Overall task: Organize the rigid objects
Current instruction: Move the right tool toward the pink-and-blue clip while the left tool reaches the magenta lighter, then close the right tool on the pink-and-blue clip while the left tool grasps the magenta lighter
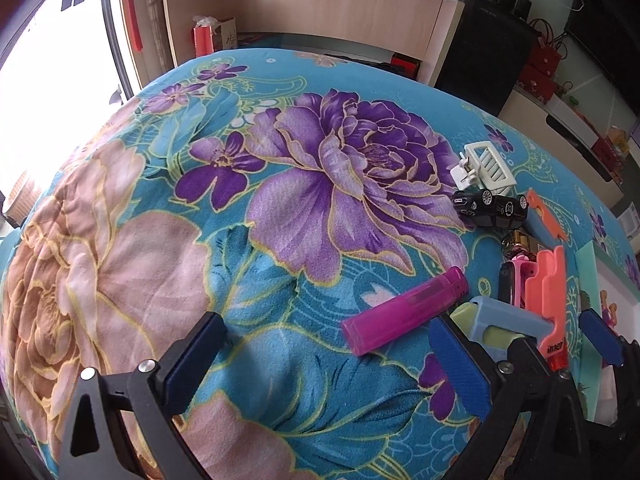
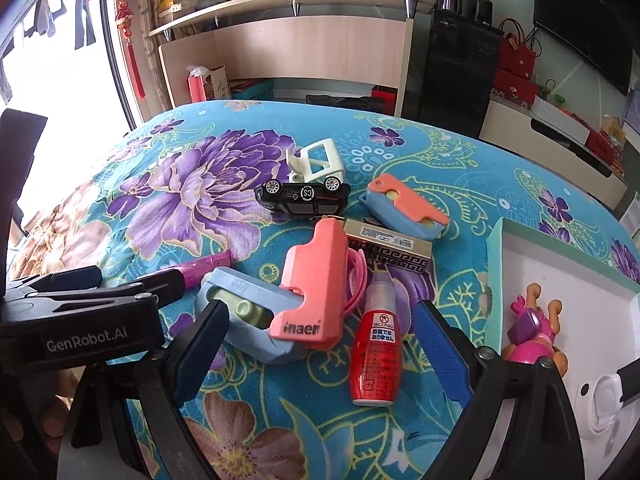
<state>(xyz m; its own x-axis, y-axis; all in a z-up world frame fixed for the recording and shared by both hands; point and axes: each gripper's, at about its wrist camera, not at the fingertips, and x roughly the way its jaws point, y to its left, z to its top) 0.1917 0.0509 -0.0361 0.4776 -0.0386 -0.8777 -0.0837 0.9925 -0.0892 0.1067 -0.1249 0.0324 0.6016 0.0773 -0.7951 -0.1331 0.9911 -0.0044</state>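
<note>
My left gripper (image 1: 328, 356) is open and empty over the floral blanket, with a magenta lighter (image 1: 404, 312) lying between its fingers, nearer the right one. My right gripper (image 2: 324, 344) is open and empty; a pink-and-blue toy (image 2: 304, 300) and a red bottle (image 2: 374, 344) lie between its fingers. Beyond them lie a gold patterned box (image 2: 392, 248), an overturned black toy car (image 2: 304, 196), a white toy frame (image 2: 316, 162) and a second orange-and-blue toy (image 2: 404, 208). The lighter's tip (image 2: 208, 266) shows behind the left gripper's body (image 2: 80, 320).
A white tray with a teal rim (image 2: 496, 272) stands at the right, holding a pink-purple figurine (image 2: 534, 336) and a white piece (image 2: 604, 396). A wooden headboard shelf (image 2: 304, 40) and a black cabinet (image 2: 456, 68) stand beyond the bed. A window is at the left.
</note>
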